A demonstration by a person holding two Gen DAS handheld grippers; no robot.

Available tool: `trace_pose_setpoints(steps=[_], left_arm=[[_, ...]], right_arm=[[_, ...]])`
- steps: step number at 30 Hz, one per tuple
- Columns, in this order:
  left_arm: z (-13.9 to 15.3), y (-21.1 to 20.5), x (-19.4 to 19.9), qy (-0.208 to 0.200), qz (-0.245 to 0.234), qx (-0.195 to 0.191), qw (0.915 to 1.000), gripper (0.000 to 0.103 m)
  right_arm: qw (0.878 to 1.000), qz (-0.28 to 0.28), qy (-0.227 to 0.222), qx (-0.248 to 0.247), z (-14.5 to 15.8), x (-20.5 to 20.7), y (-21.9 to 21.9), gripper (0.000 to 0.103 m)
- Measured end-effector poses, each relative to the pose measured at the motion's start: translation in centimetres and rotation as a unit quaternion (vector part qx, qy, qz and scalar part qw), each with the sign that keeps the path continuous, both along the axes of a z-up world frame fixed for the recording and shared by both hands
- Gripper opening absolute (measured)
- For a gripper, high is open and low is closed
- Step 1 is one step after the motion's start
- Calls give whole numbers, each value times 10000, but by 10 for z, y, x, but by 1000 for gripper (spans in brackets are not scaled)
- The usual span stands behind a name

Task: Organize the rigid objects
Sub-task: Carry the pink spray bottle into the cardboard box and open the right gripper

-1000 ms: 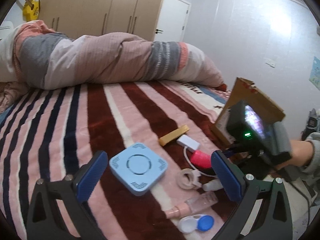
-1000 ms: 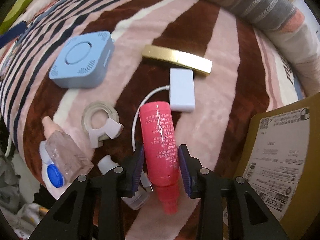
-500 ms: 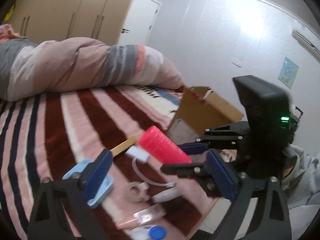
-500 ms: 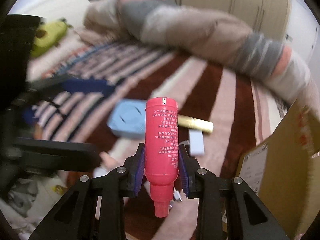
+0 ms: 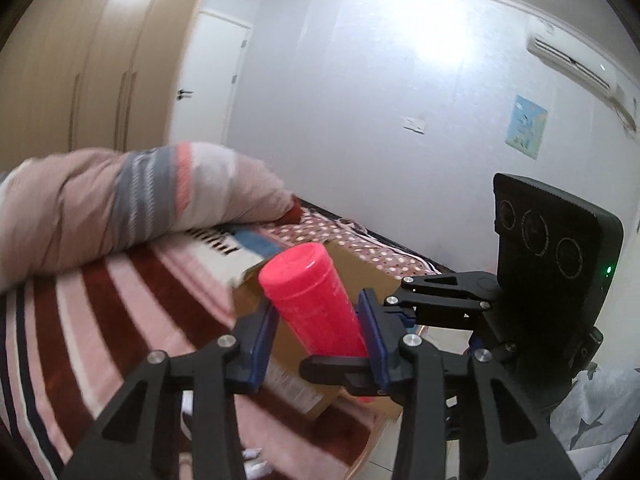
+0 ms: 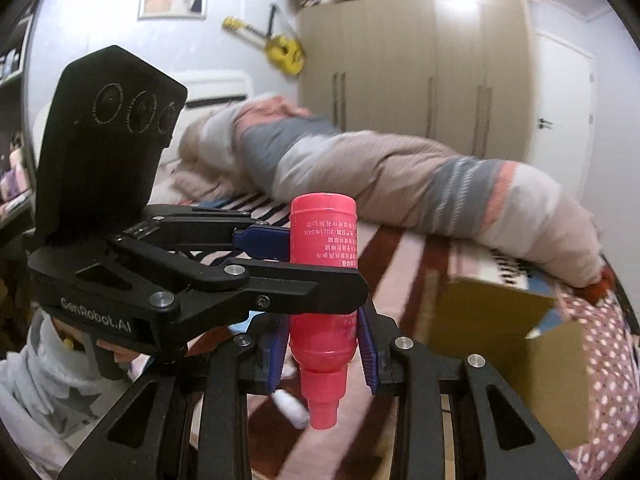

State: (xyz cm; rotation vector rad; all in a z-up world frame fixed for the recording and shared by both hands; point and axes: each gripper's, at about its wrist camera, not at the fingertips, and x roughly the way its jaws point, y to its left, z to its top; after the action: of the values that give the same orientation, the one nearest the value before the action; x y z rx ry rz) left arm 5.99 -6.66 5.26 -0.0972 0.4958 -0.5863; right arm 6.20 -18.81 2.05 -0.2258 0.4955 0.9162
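The pink bottle (image 6: 323, 280) is held in the air above the striped bed (image 5: 100, 320), base up and narrow cap end down, with two grippers on it at once. The right gripper (image 6: 322, 354) is clamped on the lower body just above the cap, its blue pads pressed to both sides. The left gripper (image 5: 316, 336) comes in from the side and its jaws are closing around the middle of the bottle; in the left wrist view the bottle lies between the blue pads (image 5: 370, 330), one pad against it, while at the other I cannot tell whether it touches. Beyond and below the bottle an open cardboard box (image 6: 500, 340) sits on the bed, near a rolled striped duvet (image 6: 400, 168). A grey sleeve (image 6: 36, 360) shows behind the left gripper's handle.
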Motion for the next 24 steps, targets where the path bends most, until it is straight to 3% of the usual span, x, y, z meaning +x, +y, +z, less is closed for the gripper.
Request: trace_pose_setpoints(steps=[7, 16, 19, 20, 21, 24], left_arm=[[2, -56, 38, 151, -360, 371, 9985, 36], [-44, -81, 79, 751, -306, 991, 9918, 39], [-51, -83, 81, 734, -91, 1218, 9898, 47], [-51, -82, 80, 723, -27, 1245, 9896, 54], [-50, -79, 79, 704, 48, 1218, 9900, 62], [-44, -66, 76, 588, 188, 1051, 9925, 73]], right_arm=[[9981, -504, 204, 289, 6, 24, -59, 27], [9916, -776, 1027, 70, -40, 71, -74, 27], [9894, -743, 1246, -3, -52, 78, -74, 27], [9882, -779, 1316, -80, -56, 79, -72, 27], [9875, -801, 1352, -134, -58, 81, -70, 28], [9860, -880, 1403, -167, -62, 90, -69, 30]])
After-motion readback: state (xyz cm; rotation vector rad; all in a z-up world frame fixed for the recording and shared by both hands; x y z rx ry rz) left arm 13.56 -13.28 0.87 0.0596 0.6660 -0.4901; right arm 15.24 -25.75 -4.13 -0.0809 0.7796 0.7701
